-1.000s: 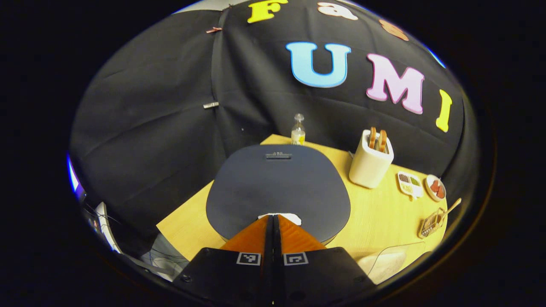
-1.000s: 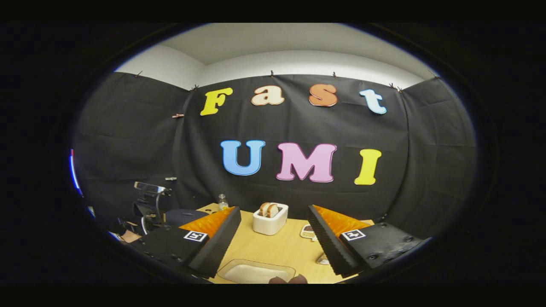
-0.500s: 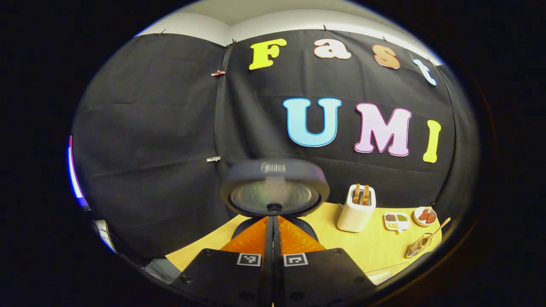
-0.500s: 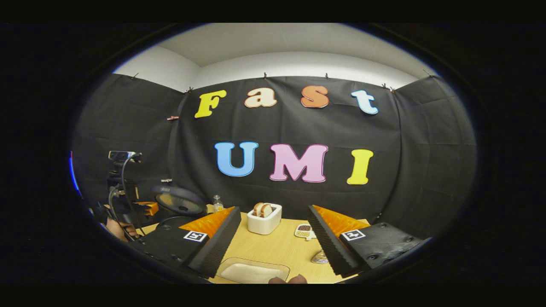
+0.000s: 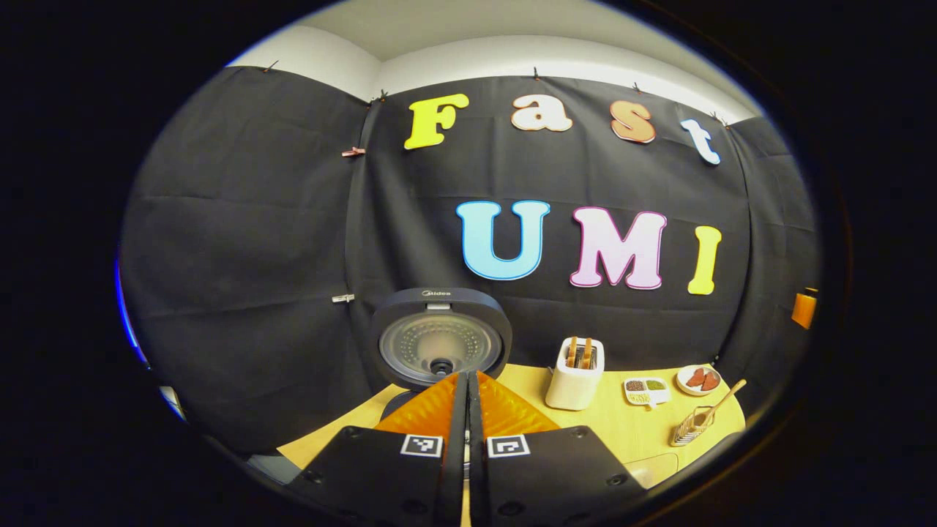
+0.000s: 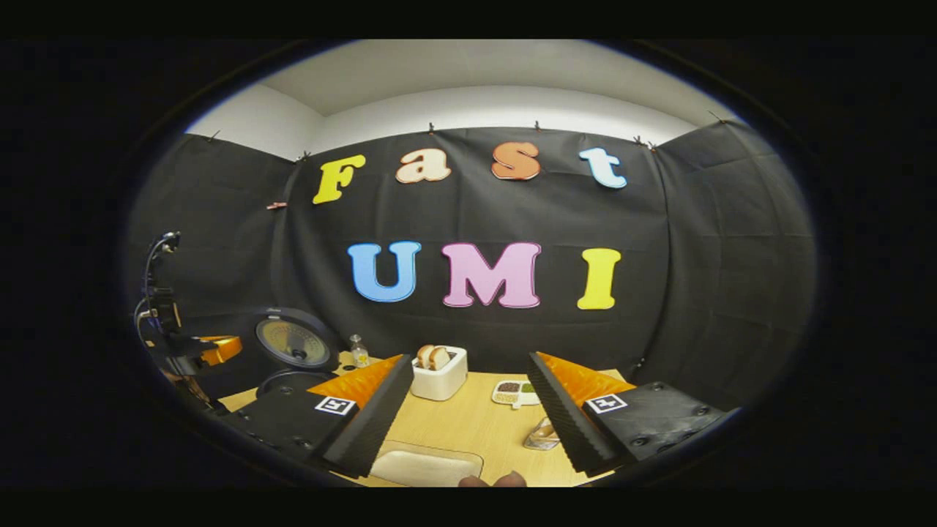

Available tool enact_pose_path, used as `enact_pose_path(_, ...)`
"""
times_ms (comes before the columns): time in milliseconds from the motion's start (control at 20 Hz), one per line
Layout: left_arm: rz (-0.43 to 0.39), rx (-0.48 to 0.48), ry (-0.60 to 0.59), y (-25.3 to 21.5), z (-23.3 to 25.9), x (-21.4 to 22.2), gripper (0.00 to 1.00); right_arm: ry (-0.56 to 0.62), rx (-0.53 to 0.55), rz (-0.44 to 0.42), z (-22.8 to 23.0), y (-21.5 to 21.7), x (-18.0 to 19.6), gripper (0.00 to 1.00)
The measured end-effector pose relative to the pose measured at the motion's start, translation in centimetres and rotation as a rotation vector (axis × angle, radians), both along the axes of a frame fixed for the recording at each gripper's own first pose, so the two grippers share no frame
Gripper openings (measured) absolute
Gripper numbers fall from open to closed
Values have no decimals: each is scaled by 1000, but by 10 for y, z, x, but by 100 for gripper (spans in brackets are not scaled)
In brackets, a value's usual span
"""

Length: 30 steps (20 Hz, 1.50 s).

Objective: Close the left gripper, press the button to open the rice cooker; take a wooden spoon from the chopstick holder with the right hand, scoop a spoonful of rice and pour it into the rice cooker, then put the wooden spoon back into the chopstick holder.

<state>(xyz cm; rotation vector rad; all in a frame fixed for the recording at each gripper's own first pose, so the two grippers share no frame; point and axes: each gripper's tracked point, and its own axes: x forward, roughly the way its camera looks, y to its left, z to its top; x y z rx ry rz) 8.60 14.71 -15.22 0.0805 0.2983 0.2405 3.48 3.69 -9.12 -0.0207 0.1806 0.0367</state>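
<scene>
The dark rice cooker's lid (image 5: 439, 340) stands upright and open, showing its round metal inner plate. My left gripper (image 5: 467, 376) is shut with nothing between its fingers, just in front of the lid; the cooker body (image 5: 397, 402) is mostly hidden behind it. At the table's right end a wire chopstick holder (image 5: 690, 430) holds a wooden spoon (image 5: 726, 400) leaning out. In the right gripper view my right gripper (image 6: 468, 359) hangs open above the table, with the clear rice tray (image 6: 424, 465) below it and the holder (image 6: 542, 435) by its right finger. The open cooker (image 6: 293, 344) and the left gripper (image 6: 198, 350) sit at far left.
A white toaster (image 5: 576, 373) with two bread slices stands mid-table. Right of it lie a small compartment dish (image 5: 646, 390) and a plate (image 5: 699, 378) with red pieces. A small bottle (image 6: 358, 350) stands behind the cooker. The black cloth wall closes the back.
The cooker lid has sprung from flat shut to fully upright. My left gripper has drawn back and tilted up, still shut. The right gripper stayed open and shifted slightly.
</scene>
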Motion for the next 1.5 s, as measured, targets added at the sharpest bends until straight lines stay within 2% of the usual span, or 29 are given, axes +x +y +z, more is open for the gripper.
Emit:
enact_pose_path(150, -12, -8, -18, -9, 7, -4, 9, 15, 5, -22, -12, -17, 2, 98)
enact_pose_path(250, -15, 4, -10, -12, 6, -10, 17, 45, 28, -51, -28, -35, 4, 98)
enact_pose_path(350, -25, 23, -5, -17, 5, -13, 20, 81, 69, -81, -45, -55, 6, 100)
enact_pose_path(550, -33, 56, -11, -24, 11, -23, 37, 137, 141, -166, -81, -104, 18, 98)
enact_pose_path(700, -28, 68, -4, -32, 12, -30, 51, 191, 148, -200, -117, -133, 27, 98)
enact_pose_path(950, 14, 59, 15, -40, 8, -42, 65, 279, 182, -229, -177, -169, 39, 98)
enact_pose_path(1050, 37, 58, 29, -43, 7, -47, 65, 303, 183, -247, -198, -185, 45, 98)
enact_pose_path(1100, 48, 55, 32, -45, 8, -49, 67, 313, 190, -257, -209, -194, 49, 93)
enact_pose_path(1150, 60, 52, 36, -46, 9, -52, 67, 325, 206, -269, -219, -202, 53, 98)
enact_pose_path(1350, 97, 59, 69, -53, 9, -65, 70, 366, 289, -333, -263, -232, 73, 99)
enact_pose_path(1500, 122, 82, 97, -57, 9, -76, 70, 397, 344, -348, -294, -238, 87, 98)
